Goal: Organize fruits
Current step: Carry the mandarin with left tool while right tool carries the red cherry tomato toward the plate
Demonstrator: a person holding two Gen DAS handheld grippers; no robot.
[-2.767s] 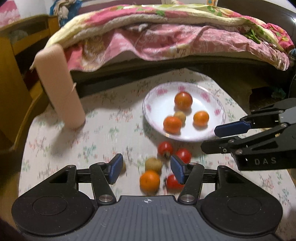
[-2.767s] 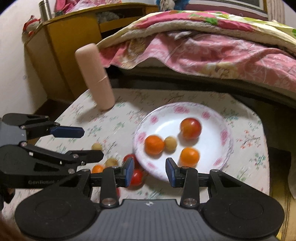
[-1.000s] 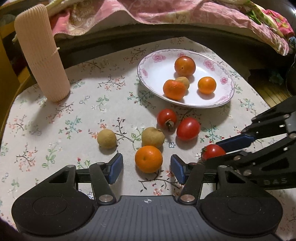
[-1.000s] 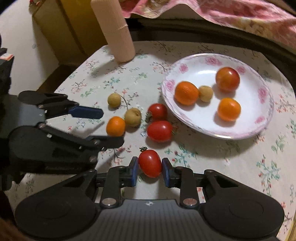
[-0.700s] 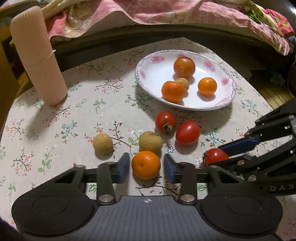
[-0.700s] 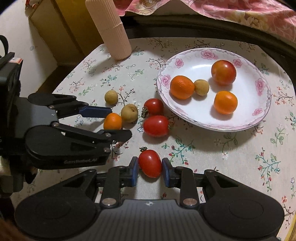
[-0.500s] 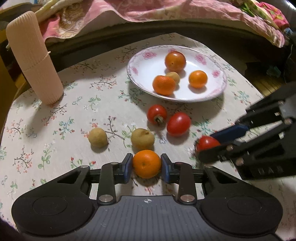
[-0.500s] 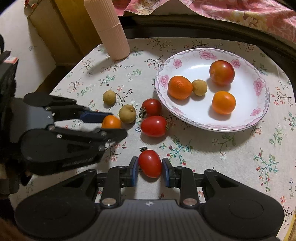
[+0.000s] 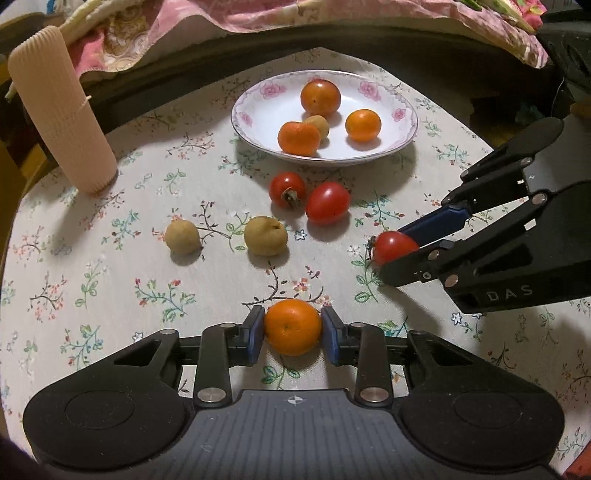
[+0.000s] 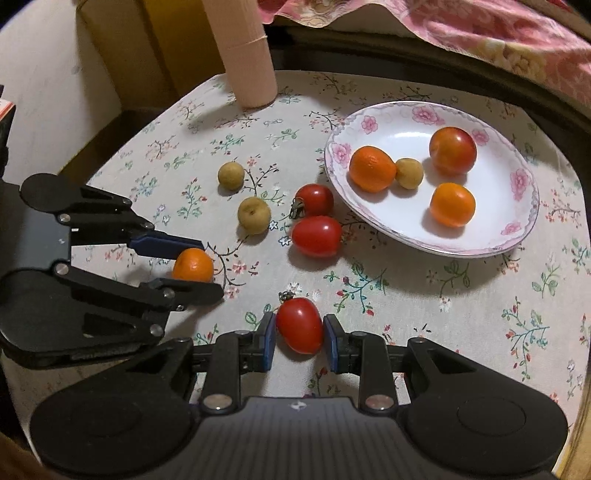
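My left gripper (image 9: pixel 292 334) is shut on a small orange (image 9: pixel 293 326), held just above the floral tablecloth; it also shows in the right wrist view (image 10: pixel 192 264). My right gripper (image 10: pixel 299 338) is shut on a red tomato (image 10: pixel 300 325), seen also in the left wrist view (image 9: pixel 393 246). A white flowered plate (image 9: pixel 258 114) holds several fruits: two oranges, a reddish tomato and a small brown fruit. Two red tomatoes (image 9: pixel 327 203) and two small brown fruits (image 9: pixel 265 236) lie on the cloth in front of the plate.
A tall ribbed beige cylinder (image 9: pixel 59 110) stands at the table's far left. A bed with a pink floral quilt (image 9: pixel 295 14) runs behind the table. A wooden cabinet (image 10: pixel 122 48) stands left of the table. The table edge drops off on the right.
The left gripper closed its jaws on the orange and has lifted it back slightly. The right gripper stayed shut on the tomato and drew it back a little from the other fruit.
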